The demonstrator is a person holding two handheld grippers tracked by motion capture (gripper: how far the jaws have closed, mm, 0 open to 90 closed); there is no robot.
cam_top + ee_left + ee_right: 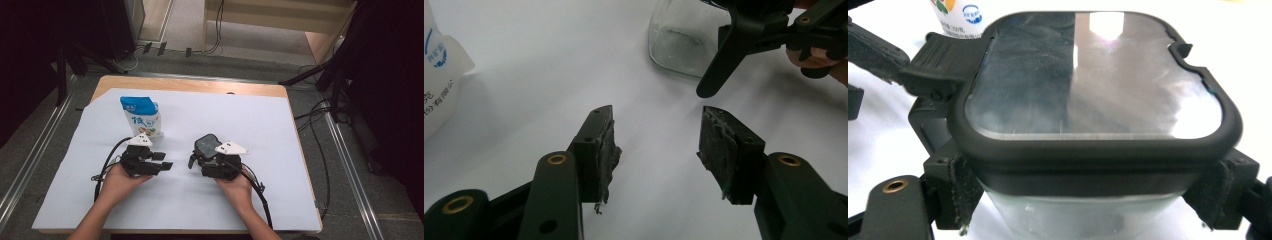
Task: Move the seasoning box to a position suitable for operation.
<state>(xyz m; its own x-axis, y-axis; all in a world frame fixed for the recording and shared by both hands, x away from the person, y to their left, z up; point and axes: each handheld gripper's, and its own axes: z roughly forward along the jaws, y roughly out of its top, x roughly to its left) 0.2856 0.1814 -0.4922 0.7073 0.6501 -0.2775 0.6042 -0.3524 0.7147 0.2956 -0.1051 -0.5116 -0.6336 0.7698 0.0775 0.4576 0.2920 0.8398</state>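
Note:
A clear glass container (207, 143) with a black-rimmed lid (1093, 75) stands on the white sheet (260, 130) near the table's middle. My right gripper (1088, 200) is shut on it, its pads (960, 192) pressing both sides just under the lid. A black clasp (943, 57) sticks out from the lid's left side. My left gripper (656, 140) stands open a little to the left of the container (676, 45), with only bare sheet between its jaws. From above, the left gripper (165, 160) points right toward the right gripper (204, 154).
A blue-and-white pouch (140, 117) stands upright behind the left gripper; its white side shows as pouch (439, 65) and its bottom as pouch (958, 12). The wooden table edge (190, 84) runs behind the sheet. Cables trail from both grippers toward the near edge.

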